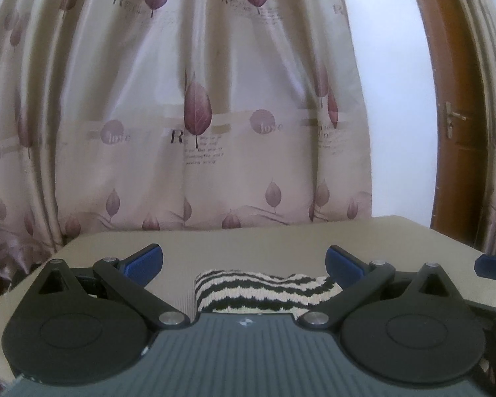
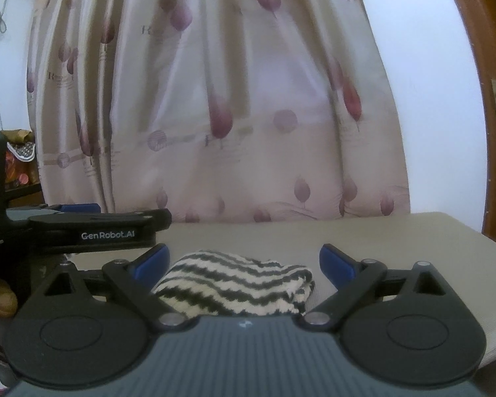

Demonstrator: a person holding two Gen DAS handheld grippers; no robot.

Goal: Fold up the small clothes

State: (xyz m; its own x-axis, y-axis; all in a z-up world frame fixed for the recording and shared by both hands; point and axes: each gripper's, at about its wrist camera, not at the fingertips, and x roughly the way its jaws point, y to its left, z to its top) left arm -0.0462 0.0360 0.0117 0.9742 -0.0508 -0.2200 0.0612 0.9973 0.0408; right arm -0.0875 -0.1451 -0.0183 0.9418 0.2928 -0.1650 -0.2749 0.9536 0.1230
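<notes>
A small knitted garment with black and cream zigzag stripes [image 1: 258, 292] lies bunched on the beige table [image 1: 248, 241], close in front of my left gripper [image 1: 244, 263]. The left gripper is open and empty, its blue fingertips [image 1: 145, 259] spread wide above the cloth. In the right wrist view the same garment [image 2: 234, 286] lies between and just ahead of my right gripper [image 2: 244, 261], which is also open and empty. The left gripper's body [image 2: 96, 228] shows at the left of the right wrist view.
A pink curtain with leaf prints [image 1: 198, 115] hangs behind the table's far edge. A brown door [image 1: 453, 99] stands at the right. The table edge [image 2: 492, 340] falls away at the right. Shelves with clutter [image 2: 20, 165] stand at far left.
</notes>
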